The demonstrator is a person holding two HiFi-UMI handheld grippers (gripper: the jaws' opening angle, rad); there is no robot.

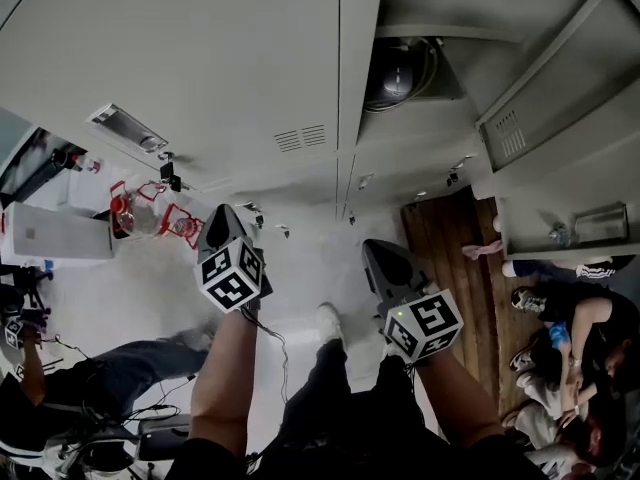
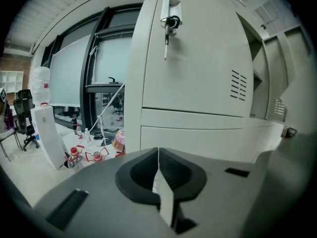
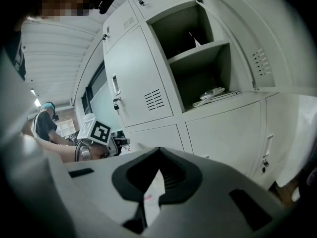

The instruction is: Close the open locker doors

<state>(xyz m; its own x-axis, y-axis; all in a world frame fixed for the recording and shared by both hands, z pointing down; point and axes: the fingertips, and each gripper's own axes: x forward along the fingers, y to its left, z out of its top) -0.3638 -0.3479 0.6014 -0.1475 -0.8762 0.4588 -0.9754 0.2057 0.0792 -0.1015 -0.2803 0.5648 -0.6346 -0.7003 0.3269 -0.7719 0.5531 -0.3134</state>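
**A:** How many locker doors stand open?

**B:** Two, going by the head view. The upper door has vent slots and is swung out to the right of its open compartment. The lower door hangs out just beneath it. The other lockers are shut.

**A:** Is anything inside the compartment?

**B:** The right gripper view shows two levels. A flat pale thing lies on the lower one, but I cannot tell what it is.

**A:** And around the lockers?

**B:** Two bottles with red caps stand on the pale floor by the lockers' left end, near a white box and one chair. One person in jeans is at the left. Seated people crowd the floor at the right, near the lower door, too bunched to count. One key hangs in the shut door facing the left gripper.

**A:** What about the fingers?

**B:** The left gripper has its fingers pressed together with nothing between them. The right gripper is the same, fingers together and empty. It points at the lockers, with the open compartment above and to its right, well apart from it.
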